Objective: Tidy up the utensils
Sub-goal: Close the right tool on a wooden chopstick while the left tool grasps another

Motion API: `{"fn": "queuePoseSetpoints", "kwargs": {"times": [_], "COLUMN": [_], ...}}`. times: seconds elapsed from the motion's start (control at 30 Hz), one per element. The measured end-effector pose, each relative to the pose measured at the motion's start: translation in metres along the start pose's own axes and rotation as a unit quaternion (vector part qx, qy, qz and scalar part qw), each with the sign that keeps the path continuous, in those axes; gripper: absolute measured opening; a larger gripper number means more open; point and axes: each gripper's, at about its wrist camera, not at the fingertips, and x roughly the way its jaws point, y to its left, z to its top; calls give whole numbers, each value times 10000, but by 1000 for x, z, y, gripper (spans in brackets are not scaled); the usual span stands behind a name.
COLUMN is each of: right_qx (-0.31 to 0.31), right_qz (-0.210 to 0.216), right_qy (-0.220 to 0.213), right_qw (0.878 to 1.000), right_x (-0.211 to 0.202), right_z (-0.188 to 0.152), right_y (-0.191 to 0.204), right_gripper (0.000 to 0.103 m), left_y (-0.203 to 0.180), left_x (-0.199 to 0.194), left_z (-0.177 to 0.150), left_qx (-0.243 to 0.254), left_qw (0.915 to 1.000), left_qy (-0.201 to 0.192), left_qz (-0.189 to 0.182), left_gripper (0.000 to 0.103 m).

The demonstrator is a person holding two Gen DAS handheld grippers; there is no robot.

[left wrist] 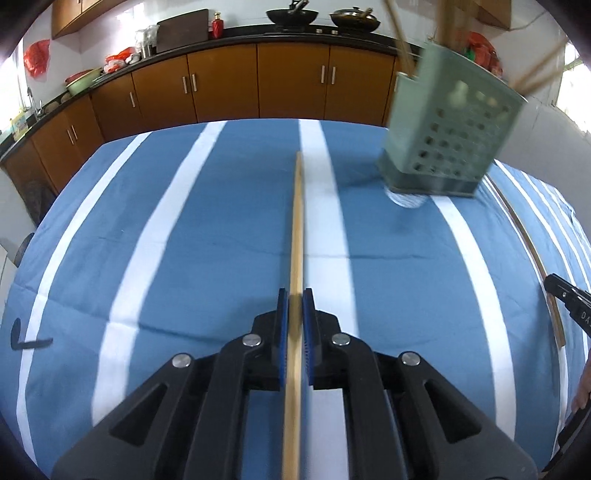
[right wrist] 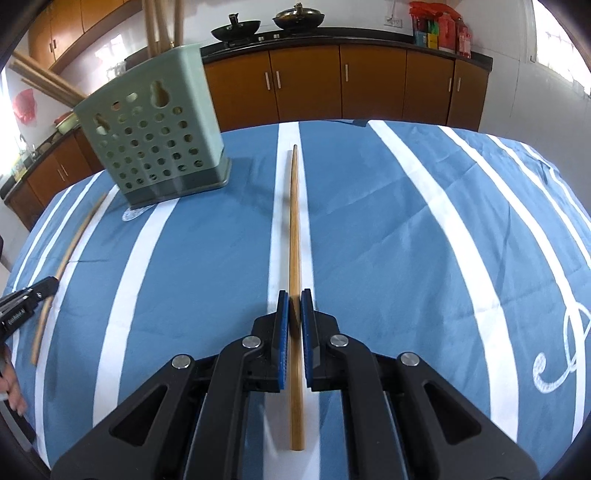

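A green perforated utensil holder point(left wrist: 448, 129) stands on the blue striped tablecloth with several wooden chopsticks sticking out of its top; it also shows in the right wrist view point(right wrist: 153, 144). My left gripper point(left wrist: 295, 295) is shut on a light wooden chopstick point(left wrist: 297, 229) that points forward, left of the holder. My right gripper point(right wrist: 294, 295) is shut on a darker wooden chopstick point(right wrist: 294, 221), right of the holder. The right gripper's chopstick appears at the right edge of the left view point(left wrist: 532, 254), the left gripper's at the left of the right view point(right wrist: 68, 254).
The table is covered by a blue cloth with white stripes point(right wrist: 406, 240). Brown kitchen cabinets point(left wrist: 221, 85) and a counter with woks point(left wrist: 291, 16) run behind the table. A person's hand shows at the lower left edge point(right wrist: 11, 387).
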Motion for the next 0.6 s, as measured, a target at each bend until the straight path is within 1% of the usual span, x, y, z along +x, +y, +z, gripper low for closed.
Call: {"fn": "queuePoseSetpoints", "kwargs": {"times": [0.07,0.37,0.6], "right_qx": [-54,-23,-77], "right_qz": [-50,-35,-100], "right_qy": [-1,4,7], "right_qw": [10000,10000,9999], "right_x": [3,3,3], "right_z": [3,3,3], "right_y": [0,-2,0], "right_gripper": [8,8,8], "left_y": [8,13,12], "left_x": [2,2,3], "left_z": [3,1,0], "left_qx": [-42,-192,-205], "left_qw": [10000,9996,9996], "left_qy": [-28,-74,-72], "left_qz": [-43,-198,-167], "left_gripper": [10,10,10]}}
